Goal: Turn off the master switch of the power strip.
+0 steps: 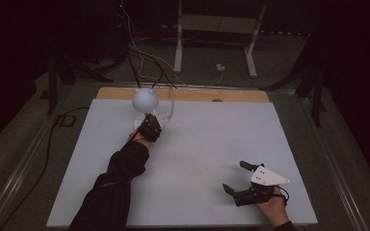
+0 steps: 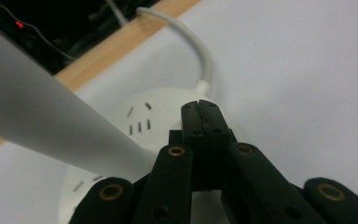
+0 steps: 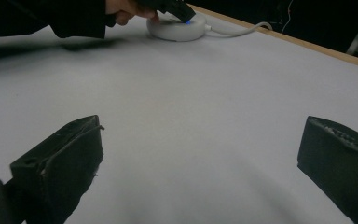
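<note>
A round white socket base (image 1: 163, 116) (image 2: 151, 114) (image 3: 175, 31) lies at the far left of the white table sheet (image 1: 207, 139). A white globe (image 1: 145, 98) stands over the base, and its white body (image 2: 37, 121) slants across the left gripper view. My left gripper (image 1: 150, 126) (image 2: 200, 109) is shut with nothing between its tips, which rest at the top of the base. A small blue light (image 3: 186, 20) glows there. My right gripper (image 1: 233, 175) (image 3: 200, 144) lies open near the front right edge, with only bare sheet between its jaws.
A white cable (image 1: 172, 103) (image 2: 200, 51) (image 3: 235, 30) runs from the base over the table's wooden back edge (image 1: 192, 94). Behind the table stand white desk legs (image 1: 178, 43), loose wires (image 1: 139, 53) and dark stands on the floor.
</note>
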`<state>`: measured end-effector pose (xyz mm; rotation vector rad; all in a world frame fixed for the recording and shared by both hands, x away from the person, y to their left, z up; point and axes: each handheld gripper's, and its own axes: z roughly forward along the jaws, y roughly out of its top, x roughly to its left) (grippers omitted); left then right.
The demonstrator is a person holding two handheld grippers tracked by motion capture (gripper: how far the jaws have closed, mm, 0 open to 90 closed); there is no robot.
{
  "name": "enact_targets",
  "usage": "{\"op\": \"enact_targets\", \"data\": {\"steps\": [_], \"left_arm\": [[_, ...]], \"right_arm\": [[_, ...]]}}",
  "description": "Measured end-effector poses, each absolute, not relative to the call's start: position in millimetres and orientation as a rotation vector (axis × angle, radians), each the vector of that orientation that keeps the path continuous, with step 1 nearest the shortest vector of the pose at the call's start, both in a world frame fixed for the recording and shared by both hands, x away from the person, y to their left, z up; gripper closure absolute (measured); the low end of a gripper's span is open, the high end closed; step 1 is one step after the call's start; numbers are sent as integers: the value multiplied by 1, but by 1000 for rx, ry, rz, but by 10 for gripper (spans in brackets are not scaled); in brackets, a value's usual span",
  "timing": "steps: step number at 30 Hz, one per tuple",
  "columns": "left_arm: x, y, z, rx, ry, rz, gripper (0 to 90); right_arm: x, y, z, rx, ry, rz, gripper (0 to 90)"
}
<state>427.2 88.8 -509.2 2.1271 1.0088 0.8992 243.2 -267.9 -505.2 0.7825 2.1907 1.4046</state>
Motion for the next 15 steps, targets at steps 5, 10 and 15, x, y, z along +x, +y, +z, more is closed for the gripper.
{"op": "enact_targets", "data": {"steps": [5,10,15], "left_arm": [[414,92,-485,2008,966,911,900],[406,100,-472,2003,937,872,900],[400,99,-469,2012,927,831,774]], "right_arm": [[244,-269,-505,792,2184,1410,1],[243,-269,-504,788,2179,1410,1],[243,-269,-504,785,2181,1411,1]]}}
